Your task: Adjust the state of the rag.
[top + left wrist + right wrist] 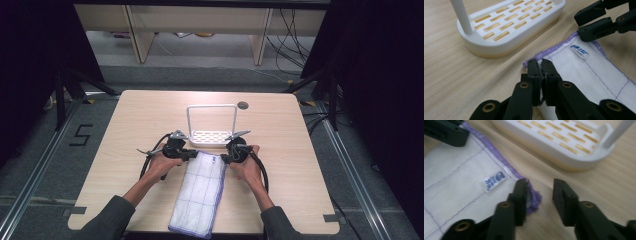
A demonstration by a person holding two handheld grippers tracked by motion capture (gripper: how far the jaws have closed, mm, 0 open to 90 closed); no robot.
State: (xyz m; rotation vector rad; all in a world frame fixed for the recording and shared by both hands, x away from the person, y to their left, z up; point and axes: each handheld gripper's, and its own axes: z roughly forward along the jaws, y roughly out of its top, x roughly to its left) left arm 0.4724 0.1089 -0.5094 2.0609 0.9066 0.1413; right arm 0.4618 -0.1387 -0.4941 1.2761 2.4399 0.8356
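Observation:
A white quilted cloth (pixel 197 192) with a purple hem and a small blue label lies lengthwise on the table's near half. My left gripper (pixel 192 155) is at its far left corner. In the left gripper view the left gripper (pixel 541 66) is shut on that corner of the cloth (pixel 584 72). My right gripper (pixel 223 159) is at the far right corner. In the right gripper view the right gripper (pixel 540 186) has its jaws apart. The bunched purple corner of the cloth (pixel 456 177) lies against the left jaw's inner side, unpinched.
A white slotted rack (pixel 212 136) with a tall hoop handle stands just beyond the cloth, close to both grippers. It also appears as the rack (pixel 506 27) and the rack (pixel 554 142). The wooden table (pixel 140 115) has a round cable hole (pixel 243 105) at the back.

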